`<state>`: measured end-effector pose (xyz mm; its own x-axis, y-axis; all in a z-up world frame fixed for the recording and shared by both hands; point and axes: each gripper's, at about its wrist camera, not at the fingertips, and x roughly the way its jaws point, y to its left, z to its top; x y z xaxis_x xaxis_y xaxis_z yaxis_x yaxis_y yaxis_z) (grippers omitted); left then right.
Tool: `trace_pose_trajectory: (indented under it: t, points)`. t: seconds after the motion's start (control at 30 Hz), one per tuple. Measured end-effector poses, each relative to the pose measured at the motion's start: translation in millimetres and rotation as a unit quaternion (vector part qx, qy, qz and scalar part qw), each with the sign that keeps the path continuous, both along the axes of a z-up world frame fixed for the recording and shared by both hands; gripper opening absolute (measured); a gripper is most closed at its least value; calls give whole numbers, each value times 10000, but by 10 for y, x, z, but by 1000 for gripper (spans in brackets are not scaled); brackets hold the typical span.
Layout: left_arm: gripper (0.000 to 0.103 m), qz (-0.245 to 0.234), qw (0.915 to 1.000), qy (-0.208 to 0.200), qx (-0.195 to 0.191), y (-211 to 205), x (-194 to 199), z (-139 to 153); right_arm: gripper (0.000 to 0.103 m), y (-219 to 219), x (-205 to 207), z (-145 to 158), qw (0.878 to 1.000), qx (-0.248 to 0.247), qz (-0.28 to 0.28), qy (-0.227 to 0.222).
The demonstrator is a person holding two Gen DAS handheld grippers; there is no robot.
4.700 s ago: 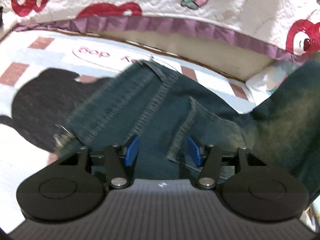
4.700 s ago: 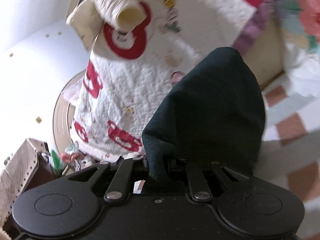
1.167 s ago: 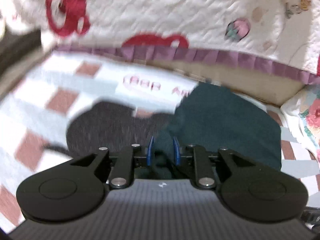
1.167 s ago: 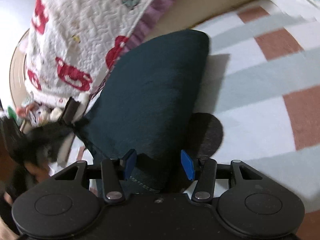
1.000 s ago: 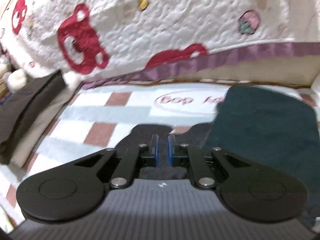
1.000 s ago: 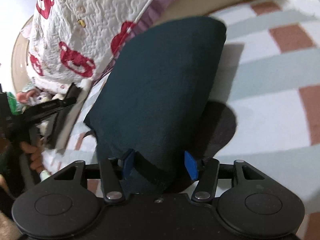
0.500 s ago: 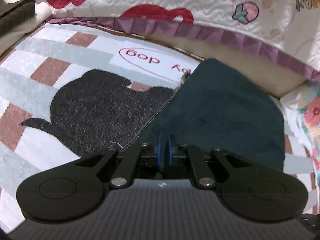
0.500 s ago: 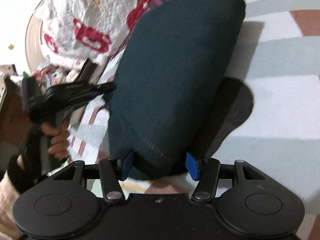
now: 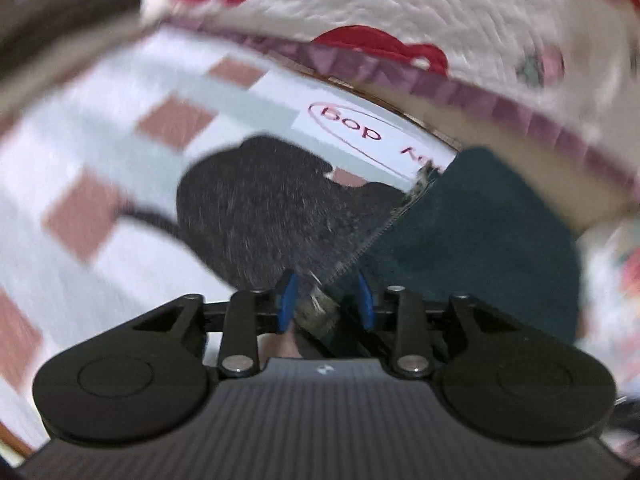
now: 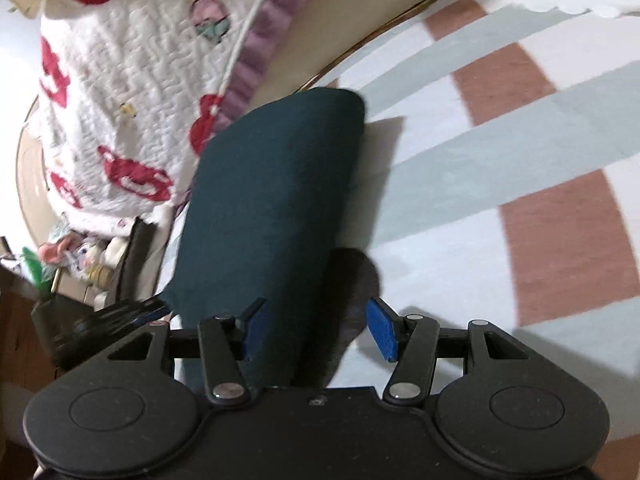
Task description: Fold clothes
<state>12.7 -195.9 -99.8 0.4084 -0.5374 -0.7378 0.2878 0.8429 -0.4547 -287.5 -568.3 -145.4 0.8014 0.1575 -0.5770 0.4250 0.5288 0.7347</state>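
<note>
The dark blue jeans (image 9: pixel 480 240) lie folded flat on the checked rug (image 9: pixel 168 124). My left gripper (image 9: pixel 326 300) hangs low over their near left corner. Its jaws are opening, and the frayed hem corner (image 9: pixel 320 312) sits between the blue pads without being pressed. In the right wrist view the folded jeans (image 10: pixel 272 200) run away from my right gripper (image 10: pixel 318 332), which stands open over their near end. Its right pad (image 10: pixel 382 332) is clear of the cloth. The left gripper (image 10: pixel 100 320) shows at the jeans' left edge.
A white quilt (image 9: pixel 400 8) with red bears and a purple frill hangs over the rug's far side. The rug carries a black dog shape (image 9: pixel 260 208). Toys and a dark box (image 10: pixel 80 256) stand at the left in the right wrist view.
My left gripper was shut at the jeans' edge; its jaws now stand apart with the hem corner between them, and it has dropped lower. The right gripper stayed open and shifted sideways.
</note>
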Motion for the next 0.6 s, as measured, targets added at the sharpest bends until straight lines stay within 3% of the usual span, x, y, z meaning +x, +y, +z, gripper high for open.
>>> trace_pose_trajectory:
  t: [0.1, 0.13, 0.17, 0.27, 0.4, 0.47, 0.6]
  points:
    - [57, 128, 9937, 674, -883, 237, 0, -29, 61, 34, 56, -57, 9999, 43, -89, 34]
    - [62, 98, 9923, 755, -980, 241, -24, -58, 61, 54, 82, -68, 9999, 28, -102, 44]
    - [67, 41, 9919, 781, -1003, 218, -56, -95, 61, 79, 123, -58, 9999, 26, -122, 38]
    - [68, -173, 9923, 854, -877, 85, -138, -272, 61, 75, 152, -83, 9995, 195, -251, -73]
    - [68, -149, 9866, 1204, -1093, -27, -159, -497, 61, 63, 147, -94, 9986, 351, -355, -160]
    - [71, -116, 9862, 1164, -1170, -68, -156, -547, 61, 80, 155, -88, 9987, 329, -350, -143]
    - [74, -271, 9904, 585, -1225, -140, -177, -563, 61, 99, 151, -131, 9968, 540, -530, -256]
